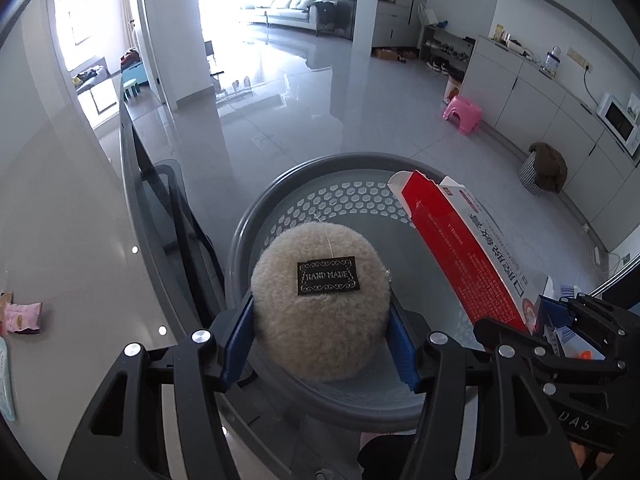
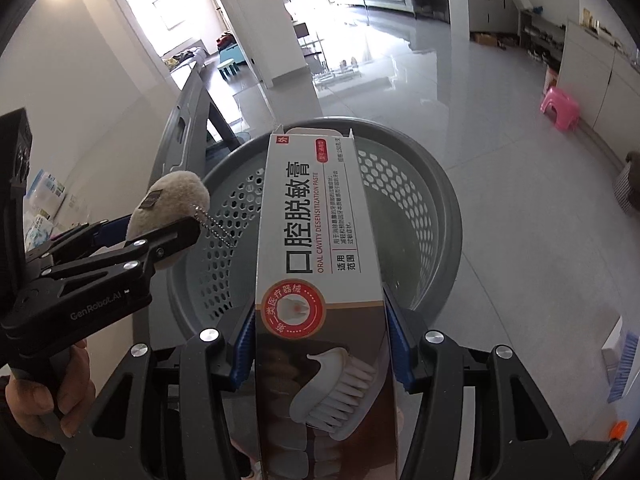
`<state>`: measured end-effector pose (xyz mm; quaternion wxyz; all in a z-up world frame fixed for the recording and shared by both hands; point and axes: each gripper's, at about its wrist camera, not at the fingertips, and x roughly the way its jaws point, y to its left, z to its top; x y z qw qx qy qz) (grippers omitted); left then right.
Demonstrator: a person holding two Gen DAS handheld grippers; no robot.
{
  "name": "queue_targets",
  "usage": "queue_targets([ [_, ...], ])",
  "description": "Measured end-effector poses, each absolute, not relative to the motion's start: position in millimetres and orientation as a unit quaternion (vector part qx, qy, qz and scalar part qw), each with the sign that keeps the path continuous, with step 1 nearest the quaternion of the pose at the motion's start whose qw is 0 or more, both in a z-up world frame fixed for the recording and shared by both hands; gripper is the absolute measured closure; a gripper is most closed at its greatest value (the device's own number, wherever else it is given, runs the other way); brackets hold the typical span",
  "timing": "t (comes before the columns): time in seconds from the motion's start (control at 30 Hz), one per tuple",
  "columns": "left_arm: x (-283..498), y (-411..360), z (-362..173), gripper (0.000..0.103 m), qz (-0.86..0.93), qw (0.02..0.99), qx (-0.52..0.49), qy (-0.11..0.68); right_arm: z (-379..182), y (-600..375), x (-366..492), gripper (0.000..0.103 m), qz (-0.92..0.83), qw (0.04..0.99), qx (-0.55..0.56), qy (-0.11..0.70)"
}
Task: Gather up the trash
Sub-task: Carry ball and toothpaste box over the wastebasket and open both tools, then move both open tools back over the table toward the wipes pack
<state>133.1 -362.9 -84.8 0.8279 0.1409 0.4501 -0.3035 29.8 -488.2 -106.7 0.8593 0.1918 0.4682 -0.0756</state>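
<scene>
My left gripper (image 1: 320,340) is shut on a round beige fluffy ball (image 1: 320,304) with a black "HAND MADE" label, held over the grey perforated trash basket (image 1: 340,196). My right gripper (image 2: 322,344) is shut on a red and white toothpaste box (image 2: 320,240), which points out over the same basket (image 2: 432,184). The box also shows in the left wrist view (image 1: 472,248), at the right above the basket. The left gripper with the ball (image 2: 168,200) shows in the right wrist view at the left, beside the basket rim, a small chain hanging from it.
A glossy table (image 1: 60,220) lies to the left with a pink wrapper (image 1: 22,318) and packets (image 2: 40,208) on it. The basket stands on the grey tiled floor. A pink stool (image 1: 462,114), a cabinet run and a checked bag (image 1: 540,168) stand at the right.
</scene>
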Motion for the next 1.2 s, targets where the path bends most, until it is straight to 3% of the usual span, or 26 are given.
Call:
queue_targets([
  [0.13,136,-361,-86,0.034,-0.296,0.831,0.152,0.445,-113,-498,38,0.049,-0.071,0.859,0.194,0.469],
  [0.23,130,-360,-83,0.018,-0.289,0.837,0.153,0.438,-112,-498,38,0.024,-0.060,0.864,0.199,0.459],
  [0.27,130,-358,-82,0.016,-0.286,0.839,0.152,0.437,-109,-500,37,0.024,-0.059,0.867,0.202,0.451],
  [0.77,130,-349,-78,0.016,-0.280,0.839,0.135,0.447,-110,-496,23,0.024,-0.072,0.871,0.208,0.438],
  [1.2,118,-312,-48,0.016,-0.278,0.854,0.108,0.427,-74,-469,4,0.024,-0.082,0.893,0.186,0.401],
])
